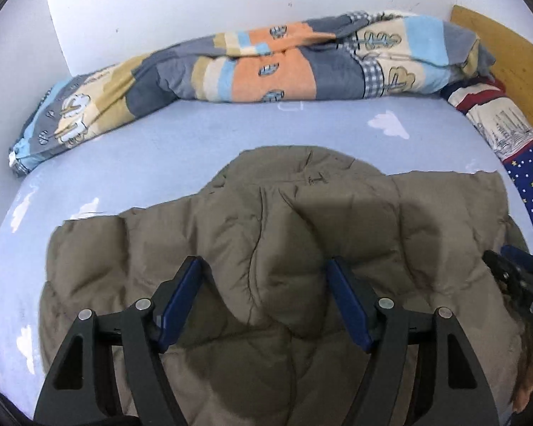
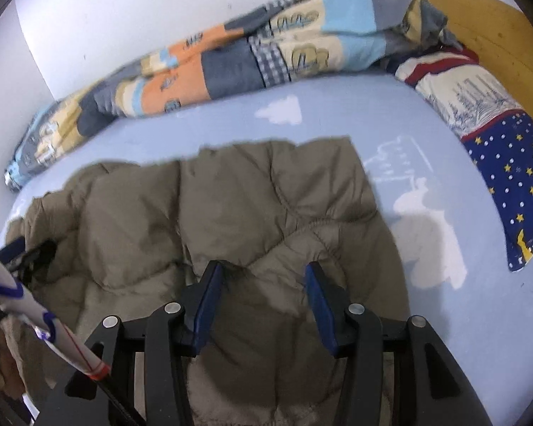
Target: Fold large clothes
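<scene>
While our left gripper [image 1: 264, 305] and right gripper [image 2: 263, 305] hover released over the puffer jacket [image 1: 302, 234], the quilt [image 1: 252, 64] sits at 12 o'clock.

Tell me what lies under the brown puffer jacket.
The brown puffer jacket lies on a light blue cloud-print sheet. Whatever sits beneath its padding is covered.

Supporting surface: a bed covered by a pale blue fitted sheet with white cloud prints [image 1: 202, 131]. Lying directly on it: an olive-brown quilted padded jacket [image 1: 302, 241], spread across the near part; a rolled patchwork duvet in orange, grey, cream and light blue [image 1: 273, 67] along the far edge against the wall; a pillow in navy star-print and white building-print fabric with red stripes [image 2: 494, 142] at the right, beside a yellow wooden headboard [image 2: 486, 21].
</scene>
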`<state>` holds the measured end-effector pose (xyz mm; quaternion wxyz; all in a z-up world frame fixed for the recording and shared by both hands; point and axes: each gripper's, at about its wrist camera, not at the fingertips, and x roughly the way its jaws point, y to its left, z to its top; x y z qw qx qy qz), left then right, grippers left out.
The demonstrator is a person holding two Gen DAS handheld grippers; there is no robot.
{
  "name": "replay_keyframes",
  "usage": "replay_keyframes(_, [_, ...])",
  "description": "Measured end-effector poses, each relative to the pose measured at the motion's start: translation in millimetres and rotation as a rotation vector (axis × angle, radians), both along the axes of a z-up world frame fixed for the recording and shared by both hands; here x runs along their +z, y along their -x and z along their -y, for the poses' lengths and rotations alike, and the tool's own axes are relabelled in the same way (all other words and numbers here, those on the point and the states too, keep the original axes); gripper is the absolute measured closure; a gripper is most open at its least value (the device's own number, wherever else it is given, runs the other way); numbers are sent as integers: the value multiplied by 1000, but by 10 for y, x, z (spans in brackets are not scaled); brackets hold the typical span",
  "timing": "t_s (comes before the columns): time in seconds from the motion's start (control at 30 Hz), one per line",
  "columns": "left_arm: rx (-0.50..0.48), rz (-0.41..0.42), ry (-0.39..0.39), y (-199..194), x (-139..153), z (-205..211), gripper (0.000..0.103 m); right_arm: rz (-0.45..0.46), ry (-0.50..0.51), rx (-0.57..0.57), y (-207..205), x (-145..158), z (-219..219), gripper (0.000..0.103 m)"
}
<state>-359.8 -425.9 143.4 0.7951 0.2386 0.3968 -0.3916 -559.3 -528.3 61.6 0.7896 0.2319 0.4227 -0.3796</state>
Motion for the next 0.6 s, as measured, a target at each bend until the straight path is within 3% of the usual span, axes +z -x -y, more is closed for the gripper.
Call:
replay_keyframes(0.13, [4, -61, -44, -116, -151, 105, 25, -27, -2, 8, -18, -47, 17, 50])
replay_keyframes(0.23, [9, -85, -16, -135, -49, 48, 25, -9, -20, -6, 15, -20, 47, 50])
replay_keyframes(0.37, [6, -80, 78, -92, 225, -351, 25, 52, -2, -5, 34, 183, -43, 50])
replay_keyframes(0.47, [4, -45, 99, -61, 345, -718, 25, 73, 38, 22, 0, 366, -175, 50])
replay_keyframes(0.6, [30, -26, 111, -96, 392, -1231, 25, 96, 12, 69, -42, 435, -333, 49])
